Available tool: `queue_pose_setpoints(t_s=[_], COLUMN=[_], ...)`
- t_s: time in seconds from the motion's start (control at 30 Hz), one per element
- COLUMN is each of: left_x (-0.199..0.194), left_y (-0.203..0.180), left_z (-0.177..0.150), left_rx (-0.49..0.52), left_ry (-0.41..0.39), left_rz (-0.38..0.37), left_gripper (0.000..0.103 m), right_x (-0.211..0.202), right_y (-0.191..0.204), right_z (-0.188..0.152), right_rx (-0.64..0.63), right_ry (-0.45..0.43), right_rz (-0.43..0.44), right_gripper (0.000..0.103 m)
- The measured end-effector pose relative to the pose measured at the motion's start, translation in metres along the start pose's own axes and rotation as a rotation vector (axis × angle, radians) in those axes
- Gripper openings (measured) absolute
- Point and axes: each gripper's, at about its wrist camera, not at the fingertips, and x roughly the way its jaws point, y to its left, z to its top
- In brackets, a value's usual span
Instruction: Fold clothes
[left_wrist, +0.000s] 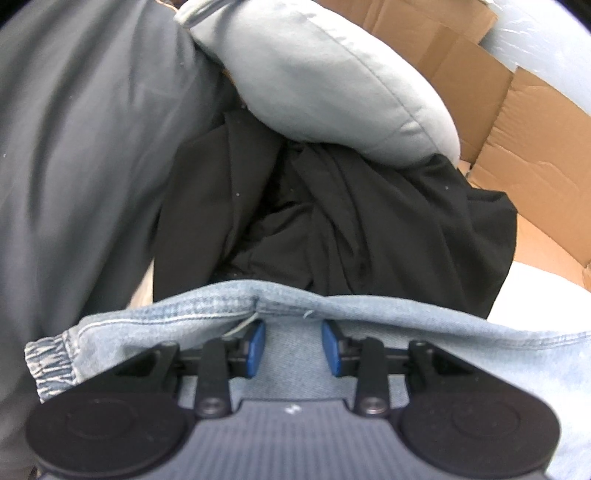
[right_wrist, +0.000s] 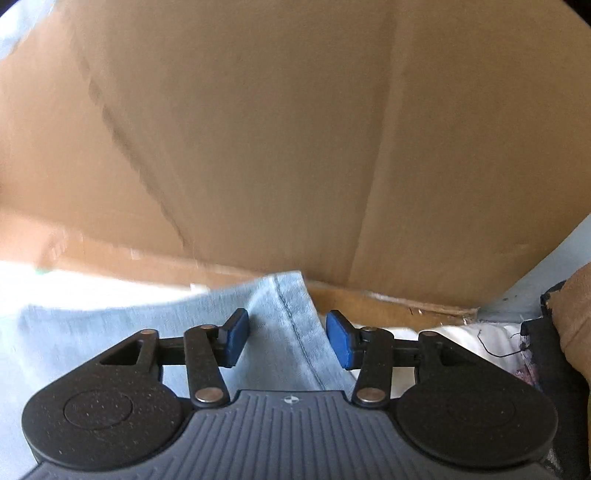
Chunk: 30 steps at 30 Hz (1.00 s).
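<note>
Cardboard fills most of what you see: your right wrist view looks straight at the brown inner wall of a cardboard box (right_wrist: 295, 129), and your left wrist view shows its flaps (left_wrist: 517, 122) opened out behind a heap of clothes. That heap sits at the box: a crumpled black garment (left_wrist: 351, 221) in the middle, a pale grey garment (left_wrist: 325, 81) bulging on top of it, and a dark grey garment (left_wrist: 81, 147) spread across the left side. Whether they lie fully inside the box you cannot tell from here. Your task item, the light blue denim jeans (left_wrist: 369, 306), lies nearest to you, in front of the black garment, with an elastic gathered hem (left_wrist: 48, 362) showing at the left. Your left claw (left_wrist: 293, 343) hovers over the denim with its blue pads apart and fabric showing between them; the pads do not press on it. Your right claw (right_wrist: 286, 338) also stands parted, a stitched seam of the jeans (right_wrist: 291, 325) running up between its blue pads, neither pad clamping the cloth. White surface (right_wrist: 92, 288) shows at the left beneath the denim, and a dark object with a brown edge (right_wrist: 561, 332) sits at the far right.
</note>
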Motion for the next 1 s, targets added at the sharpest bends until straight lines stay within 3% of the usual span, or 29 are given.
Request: queue_pose_setpoints(t_s=[0.27,0.47,0.53,0.6,0.63,0.67,1.0], left_x=[-0.001,-0.002,-0.004,-0.006,-0.008,-0.009,-0.011], left_y=[-0.005,-0.006,-0.008,-0.01,-0.012,-0.013,-0.026], left_z=[-0.006,-0.011,-0.014,-0.016,-0.017,-0.018,-0.017], left_rx=[0.001,-0.002,-0.001,0.001,0.002,0.004,0.049], left_ry=[0.002,0.0,-0.004,-0.011,-0.016,-0.021,-0.024], left_rz=[0.011,0.009,0.012,0.015,0.015,0.011,-0.017], left_gripper=[0.036,0.036,0.036,0.036,0.036,0.036,0.035], right_x=[0.02,0.02,0.018,0.014,0.012,0.008,-0.039], right_y=[-0.004,0.006,0.01,0.015,0.018,0.021,0.036], right_z=[0.011,0.002,-0.001,-0.001,-0.001,0.0,-0.009], right_rx=[0.182,0.049,-0.014,-0.06,-0.08,-0.097,-0.165], right_ry=[0.009,0.049,0.049,0.044,0.039,0.022,-0.229], right_rz=[0.004,-0.024,-0.016,-0.012,-0.014,-0.028,-0.116], right_gripper=[0.054,0.051,0.042,0.02,0.018,0.011,0.009])
